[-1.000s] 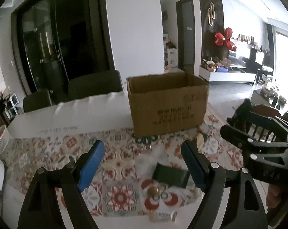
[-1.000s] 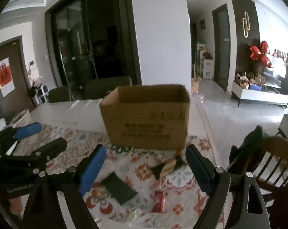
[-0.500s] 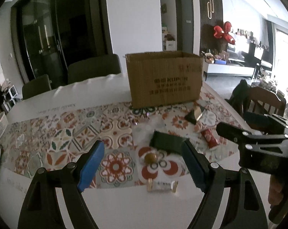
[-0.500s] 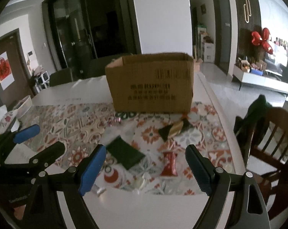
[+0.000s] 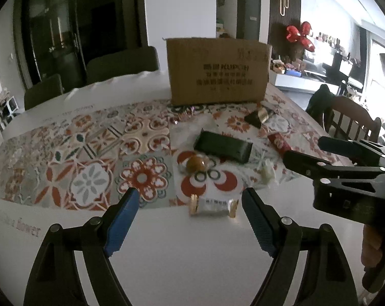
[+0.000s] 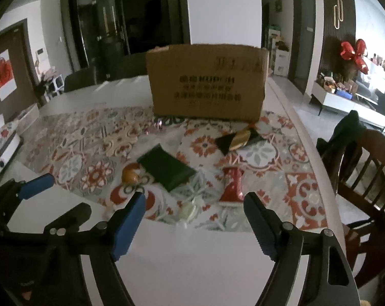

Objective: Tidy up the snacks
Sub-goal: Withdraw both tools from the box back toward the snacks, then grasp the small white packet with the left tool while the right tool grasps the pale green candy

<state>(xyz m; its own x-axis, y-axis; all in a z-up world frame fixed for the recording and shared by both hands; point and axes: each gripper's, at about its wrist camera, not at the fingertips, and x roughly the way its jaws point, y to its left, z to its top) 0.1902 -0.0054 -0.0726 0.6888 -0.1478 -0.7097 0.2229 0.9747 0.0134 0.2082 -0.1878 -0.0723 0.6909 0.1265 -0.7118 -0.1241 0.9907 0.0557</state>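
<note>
Several wrapped snacks lie on a patterned runner before a cardboard box point(image 5: 216, 70) point(image 6: 207, 80). A white bar with gold ends point(image 5: 213, 205) sits just ahead of my open left gripper point(image 5: 190, 202), between its tip lines but untouched. Farther off are a dark green packet point(image 5: 223, 146) point(image 6: 167, 167), a round brown candy point(image 5: 196, 163) point(image 6: 129, 176), a red packet point(image 5: 279, 141) point(image 6: 232, 187), a black and gold wrapper point(image 5: 258, 114) point(image 6: 237, 139) and a pale clear sweet point(image 5: 266, 173) point(image 6: 190, 210). My right gripper point(image 6: 193, 205) hovers with its jaws closing, nothing between the pads.
The white table point(image 5: 179, 255) has a patterned runner point(image 5: 90, 148). A wooden chair point(image 6: 363, 168) stands at the right edge, dark chairs point(image 5: 121, 63) at the far side. A white appliance point(image 6: 3, 148) sits at the far left.
Both grippers have sunk toward the table and tilted down, so the snacks loom larger and nearer. The right jaws stand slightly narrower than before.
</note>
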